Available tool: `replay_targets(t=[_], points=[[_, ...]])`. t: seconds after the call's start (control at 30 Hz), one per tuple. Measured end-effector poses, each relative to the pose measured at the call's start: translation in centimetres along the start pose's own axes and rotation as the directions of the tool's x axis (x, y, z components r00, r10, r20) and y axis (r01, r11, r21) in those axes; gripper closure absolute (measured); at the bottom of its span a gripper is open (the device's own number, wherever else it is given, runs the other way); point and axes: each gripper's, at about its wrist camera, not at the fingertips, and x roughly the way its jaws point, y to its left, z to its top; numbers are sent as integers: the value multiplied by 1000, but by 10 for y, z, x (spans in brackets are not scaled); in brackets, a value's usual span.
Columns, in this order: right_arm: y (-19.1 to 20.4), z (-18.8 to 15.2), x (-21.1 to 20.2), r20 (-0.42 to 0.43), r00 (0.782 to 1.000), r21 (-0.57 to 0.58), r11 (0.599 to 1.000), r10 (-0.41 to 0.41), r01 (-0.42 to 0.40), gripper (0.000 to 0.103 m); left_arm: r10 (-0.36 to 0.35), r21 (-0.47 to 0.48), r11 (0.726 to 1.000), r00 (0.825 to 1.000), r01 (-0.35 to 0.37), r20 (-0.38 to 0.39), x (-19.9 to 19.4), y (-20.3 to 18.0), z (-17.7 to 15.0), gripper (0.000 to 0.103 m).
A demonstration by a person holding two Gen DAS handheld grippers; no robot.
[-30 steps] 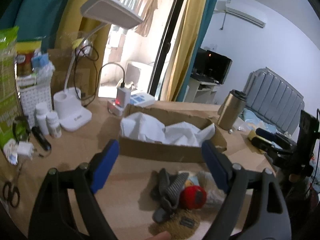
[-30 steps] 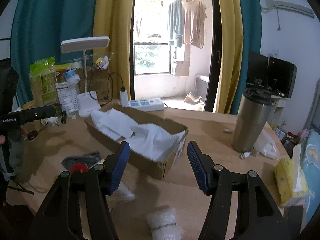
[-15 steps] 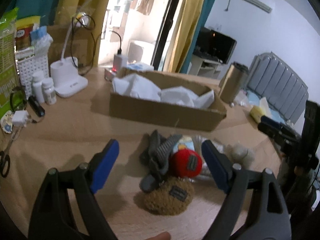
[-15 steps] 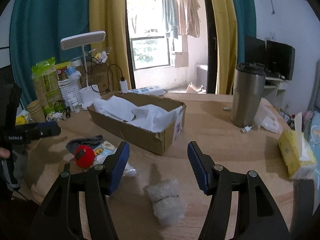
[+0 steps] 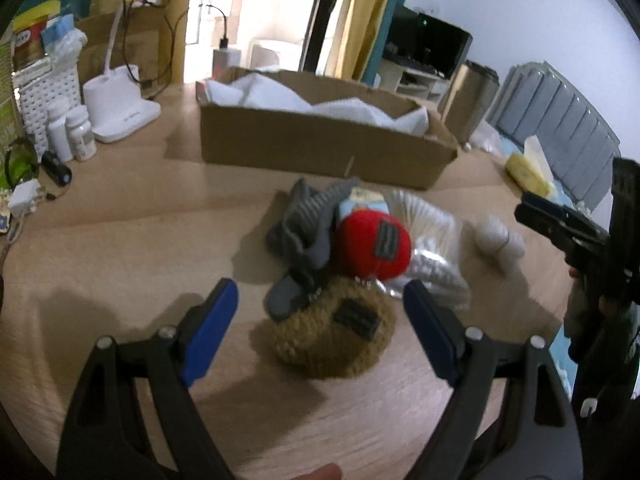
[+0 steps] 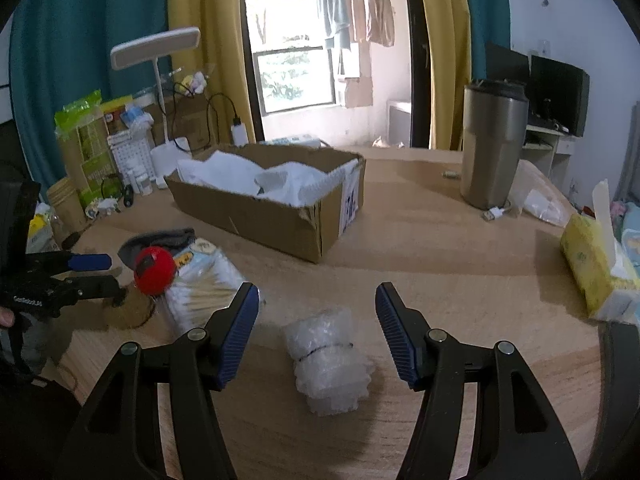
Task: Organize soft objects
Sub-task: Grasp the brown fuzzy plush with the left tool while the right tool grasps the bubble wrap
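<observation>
Both grippers have dropped toward the table; left gripper (image 5: 320, 312), wide open and empty, now straddles the brown plush (image 5: 336, 336); right gripper (image 6: 316, 332), likewise open, frames the bubble-wrap roll (image 6: 324, 364); box (image 6: 280, 216) beyond; grasps seem imminent.

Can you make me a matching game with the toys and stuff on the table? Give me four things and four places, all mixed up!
Things:
1. round red plush toy
2. fuzzy brown plush pouch
3. tied roll of clear bubble wrap
4. crumpled white paper

Places:
A. inside the brown cardboard box
B. between the open right hand-held gripper's fingers
C. between the open left hand-held gripper's fingers
D. beside the grey knitted sock

Pairs: 1-D, 2-C, 3-B, 4-A
</observation>
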Motion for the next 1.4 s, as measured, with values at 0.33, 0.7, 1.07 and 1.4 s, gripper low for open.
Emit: replay_targets(t=[0.33, 0.7, 1.07, 1.4], points=[[1, -6, 14, -70, 998, -1, 1000, -2, 2, 39, -15, 60, 998, 997, 20, -80, 13, -10, -13, 17], [5, -12, 29, -132, 991, -12, 1000, 3, -5, 39, -7, 72, 997, 993, 15, -115, 24, -9, -15, 17], [5, -15, 39, -189, 982, -2, 1000, 6, -7, 39, -34, 61, 997, 994, 41, -103, 25, -7, -12, 24], [10, -16, 42, -203, 979, -33, 999, -7, 0, 57, 16, 182, 983, 996, 0, -86, 24, -23, -21, 48]])
